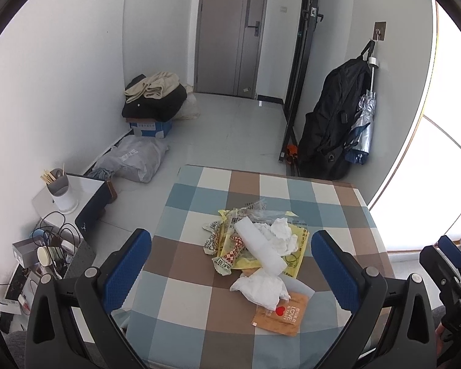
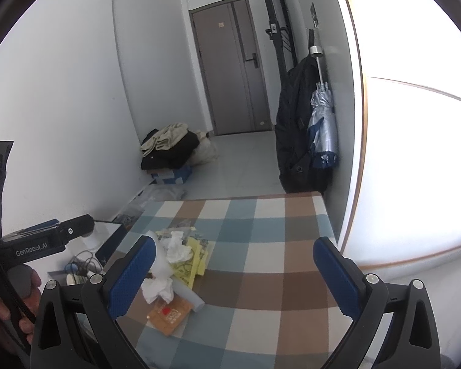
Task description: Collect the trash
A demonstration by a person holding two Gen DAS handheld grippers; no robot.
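A heap of trash lies on the checked tablecloth (image 1: 199, 332): a yellow wrapper (image 1: 295, 246), crumpled white tissues (image 1: 261, 286), a white foam tube (image 1: 259, 246), printed snack wrappers (image 1: 213, 240) and an orange sachet (image 1: 281, 315) with a red heart. My left gripper (image 1: 230, 270) hovers open above the heap, holding nothing. In the right wrist view the same heap, with its tissue (image 2: 178, 249) and orange sachet (image 2: 169, 312), sits just inside the left finger (image 2: 132, 276) of my open, empty right gripper (image 2: 233, 276).
Left of the table stand a white cup of chopsticks (image 1: 60, 189), a box and tangled cables (image 1: 55, 236). On the floor lie a grey bag (image 1: 135, 160) and clothes on a blue box (image 1: 153, 101). A black backpack (image 1: 332, 123) and umbrella hang at the right wall.
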